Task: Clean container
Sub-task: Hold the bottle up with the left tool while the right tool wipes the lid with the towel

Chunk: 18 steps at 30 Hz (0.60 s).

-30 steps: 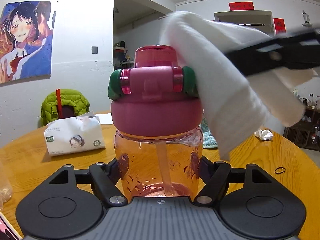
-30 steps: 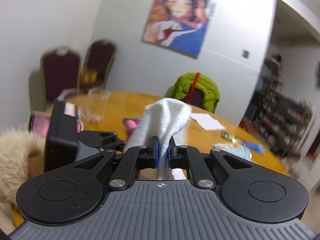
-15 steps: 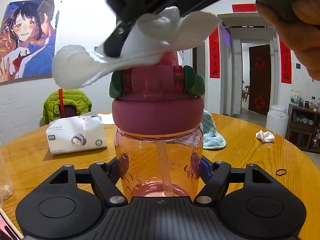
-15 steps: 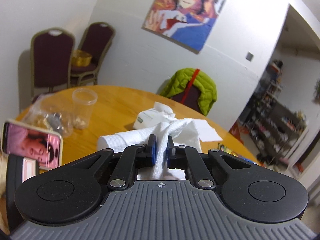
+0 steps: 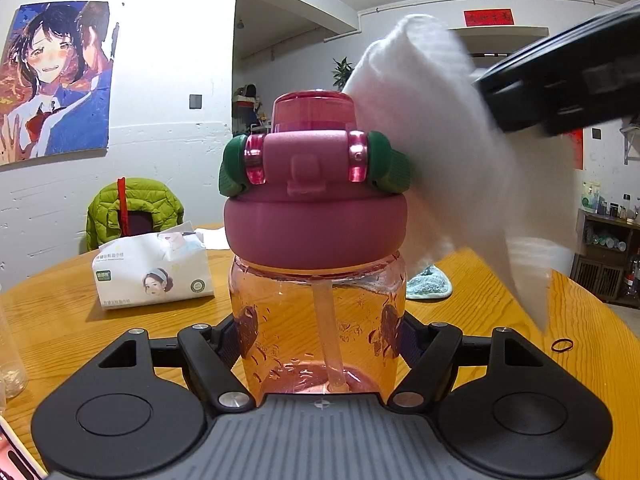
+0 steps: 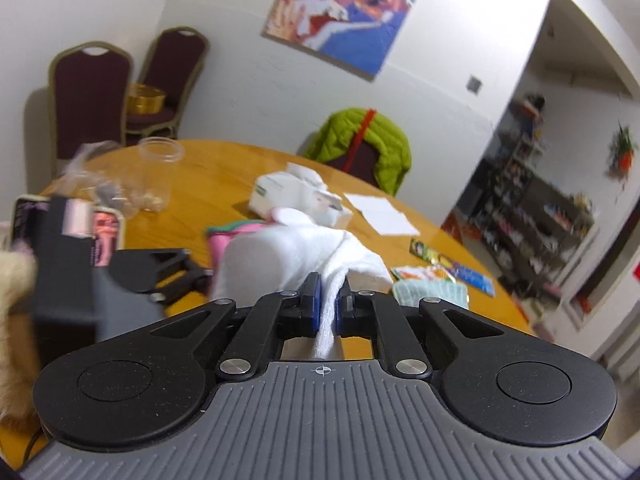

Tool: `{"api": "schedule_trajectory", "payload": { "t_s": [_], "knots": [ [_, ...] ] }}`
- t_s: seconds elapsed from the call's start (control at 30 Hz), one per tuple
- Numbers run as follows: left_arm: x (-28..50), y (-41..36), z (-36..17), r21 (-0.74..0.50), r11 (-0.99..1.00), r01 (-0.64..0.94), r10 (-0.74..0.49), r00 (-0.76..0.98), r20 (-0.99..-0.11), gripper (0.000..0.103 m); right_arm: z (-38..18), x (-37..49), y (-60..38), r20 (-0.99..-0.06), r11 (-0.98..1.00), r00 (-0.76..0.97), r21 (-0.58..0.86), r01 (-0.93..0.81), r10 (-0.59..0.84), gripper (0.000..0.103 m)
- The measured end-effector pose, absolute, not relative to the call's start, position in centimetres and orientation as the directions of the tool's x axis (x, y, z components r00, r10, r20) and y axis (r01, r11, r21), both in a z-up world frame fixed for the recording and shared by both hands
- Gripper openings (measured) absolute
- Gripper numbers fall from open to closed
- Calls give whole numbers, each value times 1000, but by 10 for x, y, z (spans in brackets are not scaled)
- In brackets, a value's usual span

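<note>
Here the left gripper [image 5: 320, 336] clamps its two fingers against the sides of the pink bottle [image 5: 318, 320], holding it upright over the wooden table [image 5: 68, 320]. The right gripper [image 6: 329, 304] is pinched tight on a white paper towel [image 6: 296, 256], which presses against the right side of the bottle's pink lid [image 5: 316, 228]. On the left, further back on the table, lies a tissue pack [image 5: 152, 276]; to the right rest a teal cloth [image 5: 430, 284] and a black hair tie [image 5: 562, 345].
</note>
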<state>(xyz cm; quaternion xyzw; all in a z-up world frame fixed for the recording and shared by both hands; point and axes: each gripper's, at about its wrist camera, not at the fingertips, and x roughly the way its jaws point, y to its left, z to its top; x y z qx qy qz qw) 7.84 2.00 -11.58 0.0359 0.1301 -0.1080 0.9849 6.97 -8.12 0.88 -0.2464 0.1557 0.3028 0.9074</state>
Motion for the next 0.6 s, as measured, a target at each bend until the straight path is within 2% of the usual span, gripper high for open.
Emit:
{"api": "schedule_trajectory", "payload": {
  "t_s": [0.23, 0.47, 0.6],
  "knots": [
    [77, 22, -115, 42, 975, 217, -199, 944, -262, 72, 14, 53, -53, -400, 623, 754, -425, -656, 521, 10],
    [77, 24, -114, 44, 976, 215, -197, 945, -260, 72, 19, 91, -23, -400, 624, 744, -407, -667, 535, 8],
    [78, 23, -114, 53, 974, 219, -199, 945, -258, 72, 25, 112, -30, -406, 664, 728, -313, -679, 552, 11]
  ]
}}
